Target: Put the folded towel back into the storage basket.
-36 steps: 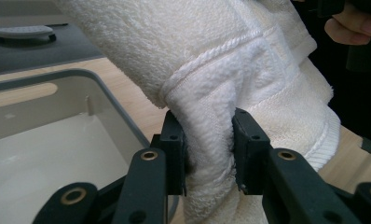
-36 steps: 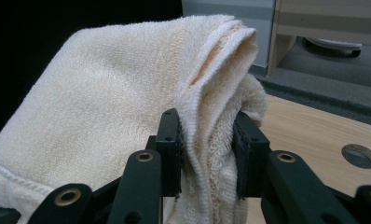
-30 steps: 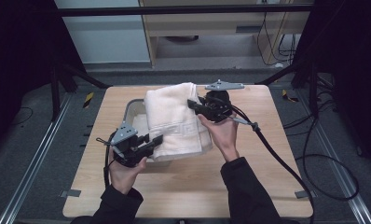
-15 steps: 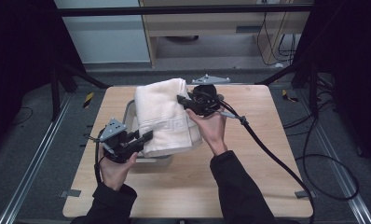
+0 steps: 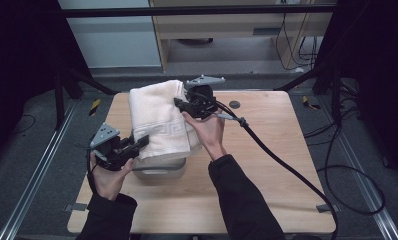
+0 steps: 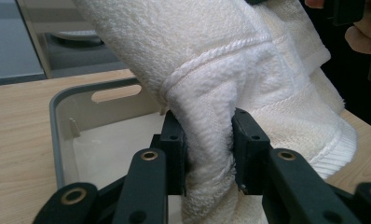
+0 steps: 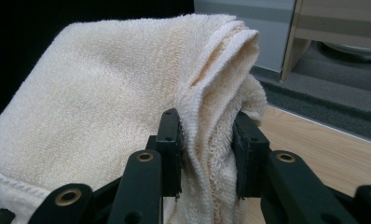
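Holding a folded cream towel [image 5: 159, 120] between two grippers, the person has it lifted over a grey-rimmed plastic bin [image 5: 159, 170] that sits at about 9 o'clock from the middle of the wooden worktop [image 5: 267, 165]. Nearest the person, at the towel's 7 o'clock corner, the left gripper [image 5: 139, 142] has its fingers [image 6: 174, 149] pinching a thick bunched edge of the cloth; in the left gripper view the towel hangs just above the bin's pale interior, with the handle slot of its wall [image 6: 116, 92] behind. Farther off, at the towel's 1 o'clock corner, the right gripper [image 5: 182, 103] pinches a doubled fold, its fingers [image 7: 169, 149] pressed on the terry layers from both sides, its cable [image 5: 287, 165] trailing away toward 4 o'clock. Beyond the worktop, at 12 o'clock, stands a low wooden shelf unit [image 5: 237, 30].

Judged from this, the grasp at both ends is done and the towel is raised and draped over the bin, its lower edge apparently resting at the rim. Whether it is going in or coming out cannot be told; either way the transfer looks roughly midway, with settling and release not yet done.
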Demonstrator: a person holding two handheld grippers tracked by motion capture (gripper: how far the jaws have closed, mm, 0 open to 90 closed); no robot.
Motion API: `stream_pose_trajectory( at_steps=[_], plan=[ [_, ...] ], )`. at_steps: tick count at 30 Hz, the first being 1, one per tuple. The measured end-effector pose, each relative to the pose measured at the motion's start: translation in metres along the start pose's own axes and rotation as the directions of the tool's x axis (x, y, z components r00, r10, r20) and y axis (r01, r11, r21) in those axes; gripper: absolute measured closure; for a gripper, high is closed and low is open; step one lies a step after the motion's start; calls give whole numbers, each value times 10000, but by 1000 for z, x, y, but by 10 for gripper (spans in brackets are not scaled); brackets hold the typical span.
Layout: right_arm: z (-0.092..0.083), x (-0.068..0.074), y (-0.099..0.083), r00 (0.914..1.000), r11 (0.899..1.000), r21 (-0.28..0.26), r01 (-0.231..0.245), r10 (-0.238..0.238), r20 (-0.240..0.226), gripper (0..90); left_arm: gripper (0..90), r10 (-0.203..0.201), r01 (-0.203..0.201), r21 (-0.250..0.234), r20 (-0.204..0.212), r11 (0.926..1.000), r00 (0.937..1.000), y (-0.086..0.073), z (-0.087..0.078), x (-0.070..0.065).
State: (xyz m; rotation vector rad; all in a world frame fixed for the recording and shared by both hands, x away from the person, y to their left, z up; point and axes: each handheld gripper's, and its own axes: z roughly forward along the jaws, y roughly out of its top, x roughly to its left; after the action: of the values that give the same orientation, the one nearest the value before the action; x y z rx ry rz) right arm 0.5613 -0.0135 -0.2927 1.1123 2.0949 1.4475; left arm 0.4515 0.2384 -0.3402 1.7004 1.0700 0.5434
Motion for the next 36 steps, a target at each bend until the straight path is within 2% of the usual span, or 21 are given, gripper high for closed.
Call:
stream_pose_trajectory(
  at_steps=[9, 19, 36],
  plan=[
    [17, 5, 0, 9998, 9999, 59, -142, 142, -115, 682, 686, -159, 161, 128, -191, 9998, 9997, -2, -2, 14],
    [35, 6, -10, 9993, 9994, 128, -328, 330, -159, 682, 686, -106, 125, 420, -460, 9990, 9989, -6, 2, 25],
    [73, 4, -33, 9987, 9968, 615, -511, 509, 46, 680, 687, -148, 242, 1239, -760, 9920, 9970, -23, 21, 46]
  ],
)
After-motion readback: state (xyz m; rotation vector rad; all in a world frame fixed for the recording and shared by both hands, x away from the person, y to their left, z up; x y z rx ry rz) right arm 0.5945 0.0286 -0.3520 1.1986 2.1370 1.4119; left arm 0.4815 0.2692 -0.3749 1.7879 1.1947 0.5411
